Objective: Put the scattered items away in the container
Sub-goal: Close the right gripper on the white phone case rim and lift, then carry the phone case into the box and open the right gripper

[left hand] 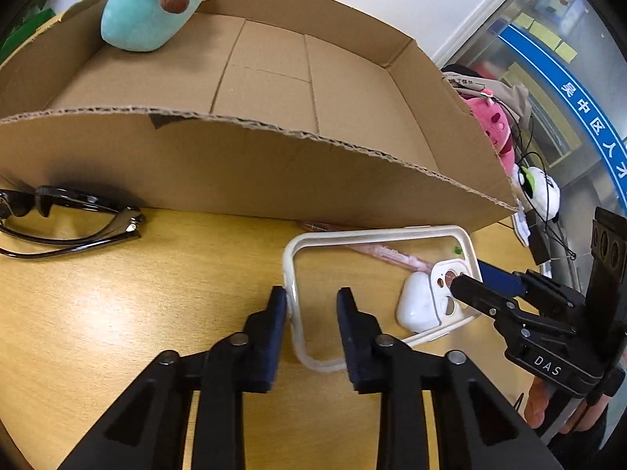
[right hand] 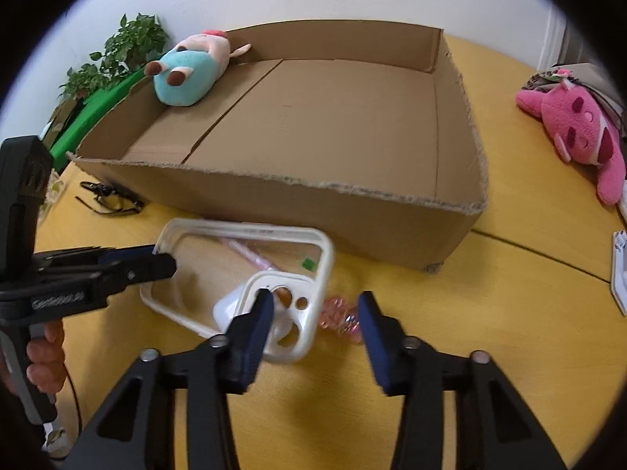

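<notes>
A clear phone case with a cream rim [left hand: 376, 233] [right hand: 243, 231] lies on the yellow table in front of the open cardboard box [left hand: 274, 156] [right hand: 313, 203]. A white earbud case [left hand: 415, 301] [right hand: 225, 309] and a pink pen [left hand: 392, 258] show through it. My left gripper [left hand: 312, 301] straddles the case's left rim; one pad touches it, the other stands apart, so it is open. My right gripper [right hand: 315, 307] is open over the camera end, with a pink beaded trinket [right hand: 341, 317] also between its fingers. A teal plush [left hand: 149, 11] [right hand: 188, 74] sits in the box.
Black glasses [left hand: 78, 223] [right hand: 109, 199] lie at the box's left front. A pink plush [right hand: 580, 125] and a small white plush [left hand: 540, 192] lie right of the box. A potted plant [right hand: 121, 51] stands behind on the left. White paper [right hand: 619, 266] sits at the right edge.
</notes>
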{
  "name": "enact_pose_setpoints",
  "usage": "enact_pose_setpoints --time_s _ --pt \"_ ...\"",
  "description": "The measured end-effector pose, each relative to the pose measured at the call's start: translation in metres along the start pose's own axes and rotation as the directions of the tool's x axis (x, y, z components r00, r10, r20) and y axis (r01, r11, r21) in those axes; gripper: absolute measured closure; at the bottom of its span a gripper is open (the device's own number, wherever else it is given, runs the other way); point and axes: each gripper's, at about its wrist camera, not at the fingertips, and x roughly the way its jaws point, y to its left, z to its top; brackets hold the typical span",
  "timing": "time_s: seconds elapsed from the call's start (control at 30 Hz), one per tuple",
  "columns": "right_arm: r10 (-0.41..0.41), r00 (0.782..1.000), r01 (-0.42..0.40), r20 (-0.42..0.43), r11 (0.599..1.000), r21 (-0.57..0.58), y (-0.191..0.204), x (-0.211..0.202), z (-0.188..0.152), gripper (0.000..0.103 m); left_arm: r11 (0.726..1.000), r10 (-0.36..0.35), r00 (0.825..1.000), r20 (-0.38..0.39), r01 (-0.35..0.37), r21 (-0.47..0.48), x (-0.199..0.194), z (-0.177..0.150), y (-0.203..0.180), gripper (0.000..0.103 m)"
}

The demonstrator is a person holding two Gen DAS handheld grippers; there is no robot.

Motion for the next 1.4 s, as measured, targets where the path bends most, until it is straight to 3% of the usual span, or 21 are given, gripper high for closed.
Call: enact_pose_setpoints --time_s 0.03,0.33,0.47,0.63,0.9,1.07,1.2,1.4 --pt "0.002 1.000 -0.002 0.000 1.000 -0.002 0.000 -0.002 -0.001 0.076 1.000 -0.007 1.000 -0.005 0.007 0.002 0.001 0.000 0.000 0.082" --pt "-0.034 0.999 0.032 0.024 0.998 0.057 0.001 -0.016 -0.007 0.094 0.999 -0.020 0.999 -0.035 0.021 0.045 -0.007 -0.002 0.009 0.097" --pt "-0.065 0.996 0.061 0.067 0.996 0.069 0.013 -0.032 -0.009 0.097 0.995 -0.027 0.999 0.023 0.025 0.101 -0.038 -0.003 0.002 0.098" --pt "-0.061 0.980 0.048 0.187 0.996 0.071 0.032 -0.071 0.003 0.097 0.985 -0.041 0.989 0.141 0.016 0.172 -0.096 0.018 -0.005 0.098" --pt "-0.070 0.925 0.072 0.374 0.997 0.007 0.052 -0.121 0.080 0.097 0.961 -0.043 0.945 0.325 -0.050 0.272 -0.164 0.105 -0.019 0.098" --pt "-0.066 0.902 0.071 0.427 0.997 0.004 0.046 -0.127 0.145 0.097 0.945 -0.015 0.931 0.365 -0.106 0.309 -0.174 0.173 -0.033 0.098" --pt "-0.055 0.913 0.055 0.404 0.998 0.011 0.030 -0.113 0.198 0.097 0.941 0.024 0.932 0.362 -0.144 0.307 -0.161 0.227 -0.033 0.099" --pt "-0.040 0.963 0.026 0.268 0.998 0.056 -0.004 -0.047 0.263 0.097 0.942 0.131 0.961 0.244 -0.197 0.272 -0.093 0.293 -0.018 0.099"
